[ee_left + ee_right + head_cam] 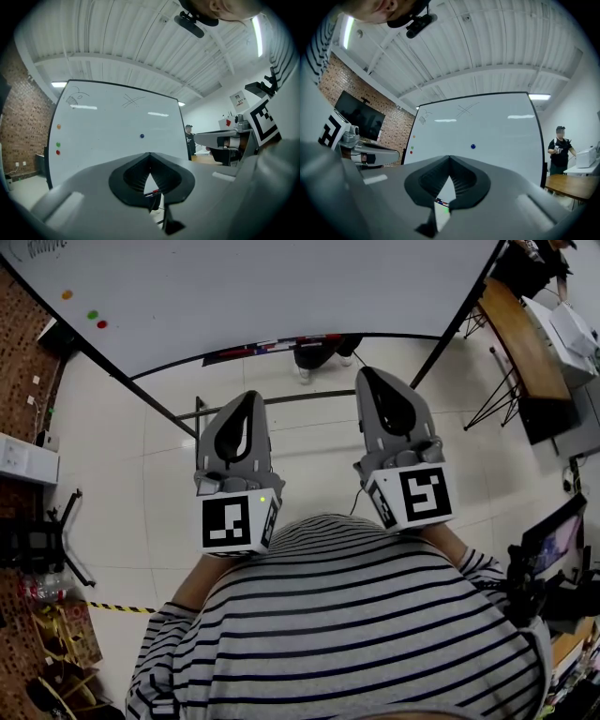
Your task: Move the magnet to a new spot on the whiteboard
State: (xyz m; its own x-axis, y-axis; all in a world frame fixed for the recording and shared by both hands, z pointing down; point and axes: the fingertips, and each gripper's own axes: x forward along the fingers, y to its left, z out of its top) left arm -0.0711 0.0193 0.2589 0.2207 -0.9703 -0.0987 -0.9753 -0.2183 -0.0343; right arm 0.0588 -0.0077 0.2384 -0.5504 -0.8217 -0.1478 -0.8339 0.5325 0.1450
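A person in a black-and-white striped shirt (pixel 347 634) is holding two grey plastic tongs out in front of the chest, side by side. Both are pointing toward the large white whiteboard (pixel 281 287), which is standing far ahead on the pale tiled floor (pixel 122 456). The left tongs (pixel 249 399) are sitting closed, their jaw tips meeting with nothing between them. The right tongs (pixel 371 373) are likewise pressing shut and empty. Both forearms are reaching forward from close against the body, with the marker cubes facing up toward the head camera. The small round blue magnet (pixel 473 146) is sticking near the middle of the whiteboard, well apart from both tongs. An orange magnet (pixel 58 126), a green magnet (pixel 58 144) and a red magnet (pixel 58 152) are lining up in a column by the board's left edge.
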